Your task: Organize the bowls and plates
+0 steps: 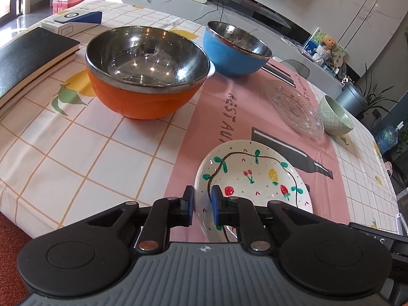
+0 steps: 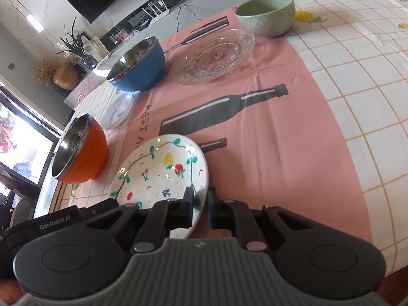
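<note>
A white plate painted with fruit and vines (image 1: 255, 168) (image 2: 158, 170) lies on the pink runner near the table's front edge. My left gripper (image 1: 202, 199) is shut on its near-left rim, one pad inside the plate and one outside. My right gripper (image 2: 199, 199) is shut on the rim at the plate's opposite side. Behind stand an orange bowl (image 1: 145, 76) (image 2: 81, 150) and a blue bowl (image 1: 234, 48) (image 2: 137, 63), both steel-lined. A clear glass plate (image 1: 295, 107) (image 2: 214, 53) and a green bowl (image 1: 336, 116) (image 2: 267, 15) sit further right.
A pale plate (image 2: 119, 109) lies between the orange and blue bowls. A black notebook (image 1: 30, 53) and a white and blue box (image 1: 74, 20) occupy the table's far left. The tablecloth's front edge (image 1: 38, 229) drops off close to the grippers.
</note>
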